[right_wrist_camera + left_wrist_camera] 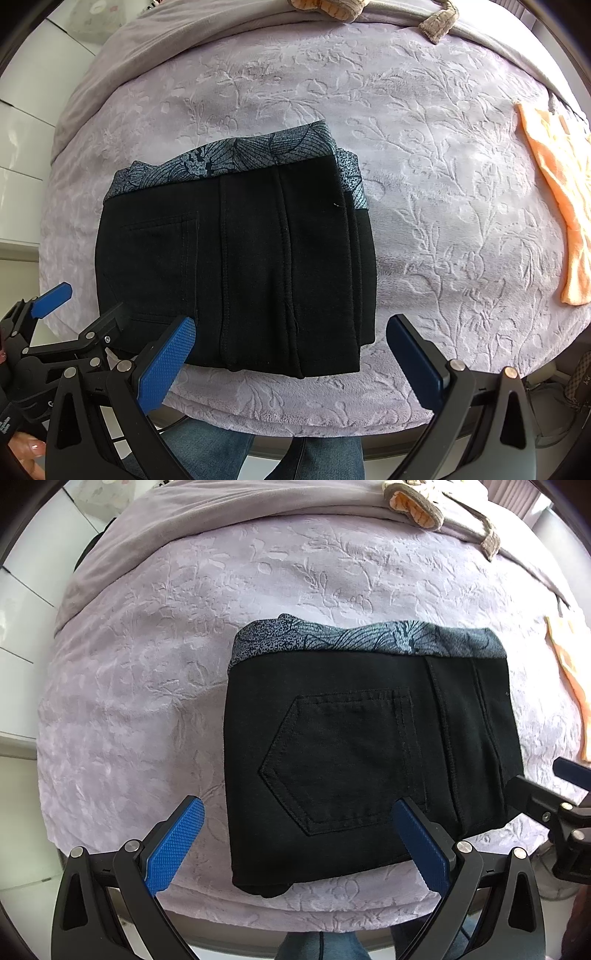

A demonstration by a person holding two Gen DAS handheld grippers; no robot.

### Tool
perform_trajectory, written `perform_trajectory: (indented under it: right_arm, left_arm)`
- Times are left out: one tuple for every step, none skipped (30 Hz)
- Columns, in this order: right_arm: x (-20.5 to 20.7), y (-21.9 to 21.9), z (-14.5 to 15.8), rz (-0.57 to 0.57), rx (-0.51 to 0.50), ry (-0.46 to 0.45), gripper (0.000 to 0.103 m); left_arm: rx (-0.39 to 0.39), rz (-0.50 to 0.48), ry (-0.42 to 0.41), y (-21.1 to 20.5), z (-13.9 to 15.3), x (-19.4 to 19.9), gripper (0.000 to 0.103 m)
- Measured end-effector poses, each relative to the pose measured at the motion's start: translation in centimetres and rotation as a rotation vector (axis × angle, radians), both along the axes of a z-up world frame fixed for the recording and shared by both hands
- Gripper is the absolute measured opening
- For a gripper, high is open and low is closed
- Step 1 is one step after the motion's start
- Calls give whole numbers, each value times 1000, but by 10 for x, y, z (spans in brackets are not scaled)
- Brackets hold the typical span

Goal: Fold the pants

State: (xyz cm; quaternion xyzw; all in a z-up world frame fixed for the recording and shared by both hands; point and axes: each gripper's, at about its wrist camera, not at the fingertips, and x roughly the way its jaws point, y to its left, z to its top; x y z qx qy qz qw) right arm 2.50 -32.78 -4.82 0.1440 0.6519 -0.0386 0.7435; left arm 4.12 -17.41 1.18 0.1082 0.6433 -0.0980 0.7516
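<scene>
Black pants point(354, 746) with a grey patterned waistband lie folded into a compact rectangle on the lilac bedspread, back pocket facing up. They also show in the right wrist view point(251, 266). My left gripper point(299, 812) is open and empty, hovering over the near edge of the pants. My right gripper point(291, 332) is open and empty, also just above the near edge. The right gripper shows at the right edge of the left wrist view point(546, 794); the left gripper shows at the left of the right wrist view point(81, 306).
The embossed lilac bedspread point(443, 206) covers a bed. An orange cloth point(557, 199) lies at the right. A grey blanket and a beige strap point(413, 506) lie at the far edge. White floor tiles lie to the left; the person's jeans show below.
</scene>
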Motion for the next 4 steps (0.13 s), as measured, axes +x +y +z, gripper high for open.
perform_trajectory:
  right_arm:
    - [0,0,0,2,-1,1,103]
    - [0,0,0,3,-2,2,103]
    - [1,0,0,4,-2,2,103]
    - [1,0,-1,5,-3,2,103]
  left_arm:
    - [-1,3,-6,0,1,0,103]
    - [-1,3,-11,0,1,0,103]
    - [-4,0,-11,0,2,1,103]
    - [-6,-2,-9,0,2,1,103]
